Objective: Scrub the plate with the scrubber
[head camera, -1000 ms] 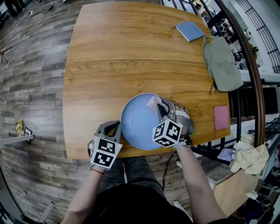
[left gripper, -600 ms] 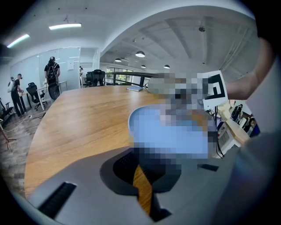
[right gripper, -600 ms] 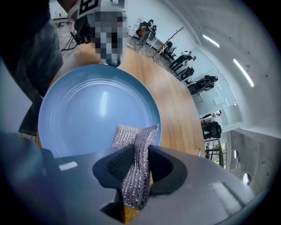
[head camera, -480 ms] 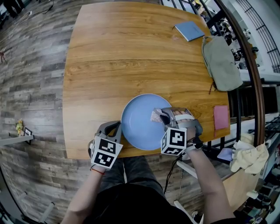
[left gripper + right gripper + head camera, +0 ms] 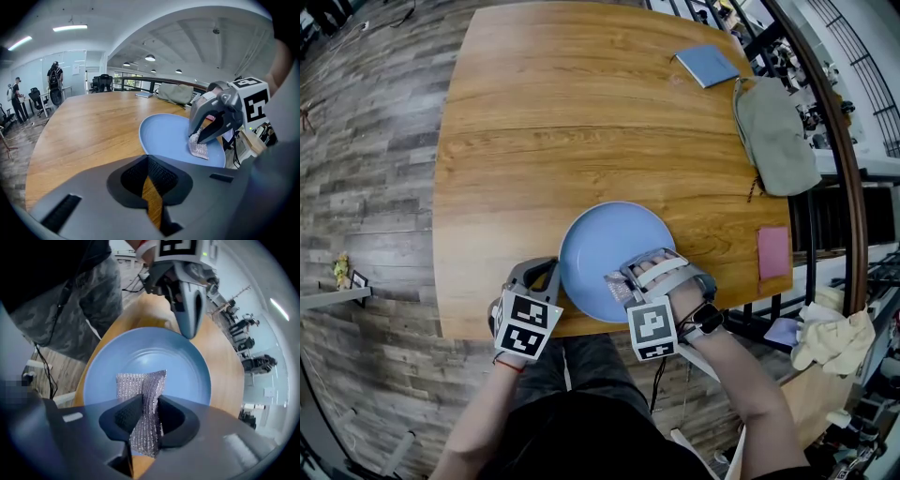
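Evidently the scrubbing is under way, not finished: right tongs [image 5: 623,279] pinch the scrubber [image 5: 614,289] on the blue plate's [image 5: 598,246] near side on the desk [image 5: 581,112]; left tongs [image 5: 546,269] sit closed, empty, beside its rim.

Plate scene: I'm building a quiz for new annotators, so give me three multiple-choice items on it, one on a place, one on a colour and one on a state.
1. Where on the table does the plate lie?
A. at the near edge
B. at the far edge
C. in the middle

2. What colour is the plate?
A. white
B. light blue
C. red

3. How is the right hand-held gripper?
A. open and empty
B. shut on the scrubber
C. shut on the plate's rim

Answers:
1 A: the head view shows the plate right in front of the person.
2 B: it is blue in every view.
3 B: the silvery mesh is pinched between its jaws.
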{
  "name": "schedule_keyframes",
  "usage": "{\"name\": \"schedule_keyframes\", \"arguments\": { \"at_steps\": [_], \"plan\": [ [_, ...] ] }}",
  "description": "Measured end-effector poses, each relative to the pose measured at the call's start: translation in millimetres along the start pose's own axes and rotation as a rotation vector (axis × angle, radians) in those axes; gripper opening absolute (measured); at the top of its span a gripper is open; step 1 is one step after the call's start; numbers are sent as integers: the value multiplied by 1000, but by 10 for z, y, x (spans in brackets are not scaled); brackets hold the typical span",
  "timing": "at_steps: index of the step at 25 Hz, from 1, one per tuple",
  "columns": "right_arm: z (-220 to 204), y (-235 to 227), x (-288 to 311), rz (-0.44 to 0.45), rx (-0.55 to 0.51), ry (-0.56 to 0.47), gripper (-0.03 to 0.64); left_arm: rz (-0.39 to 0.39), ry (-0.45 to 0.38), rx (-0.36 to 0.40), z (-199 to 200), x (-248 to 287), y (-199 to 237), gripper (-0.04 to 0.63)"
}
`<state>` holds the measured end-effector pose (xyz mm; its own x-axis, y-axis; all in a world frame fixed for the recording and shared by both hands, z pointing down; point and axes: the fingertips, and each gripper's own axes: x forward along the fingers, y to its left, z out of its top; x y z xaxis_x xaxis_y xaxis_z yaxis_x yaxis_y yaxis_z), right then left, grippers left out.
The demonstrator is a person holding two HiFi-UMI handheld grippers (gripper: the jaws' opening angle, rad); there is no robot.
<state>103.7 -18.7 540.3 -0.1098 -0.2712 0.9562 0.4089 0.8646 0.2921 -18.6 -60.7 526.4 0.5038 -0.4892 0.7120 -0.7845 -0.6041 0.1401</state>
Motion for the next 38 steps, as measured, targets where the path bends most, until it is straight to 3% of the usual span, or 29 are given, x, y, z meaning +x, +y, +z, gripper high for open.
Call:
{"name": "schedule_keyframes", "arguments": {
  "at_steps": [3,6,15,25,32,38],
  "plan": [
    [150,136,-8,53,-108,-23,109,5,2,-5,3,-1,0,-5],
    [239,184,-1,79,-133,-46,109,4,4,-8,6,4,-9,-5],
    [468,28,42,125,8,-162,110,-12,3,-6,22,18,-65,-5],
    [559,-497,191,35,423,-281,112,-8,5,-7,22,37,-38,-5],
    [398,-819,193,-102,700,-342,113,-9,10,-2,35,56,-11,-5],
    [-25,-1021,160,-265,1065,-392,112,-26,22,20,28,40,-29,-5]
  ]
}}
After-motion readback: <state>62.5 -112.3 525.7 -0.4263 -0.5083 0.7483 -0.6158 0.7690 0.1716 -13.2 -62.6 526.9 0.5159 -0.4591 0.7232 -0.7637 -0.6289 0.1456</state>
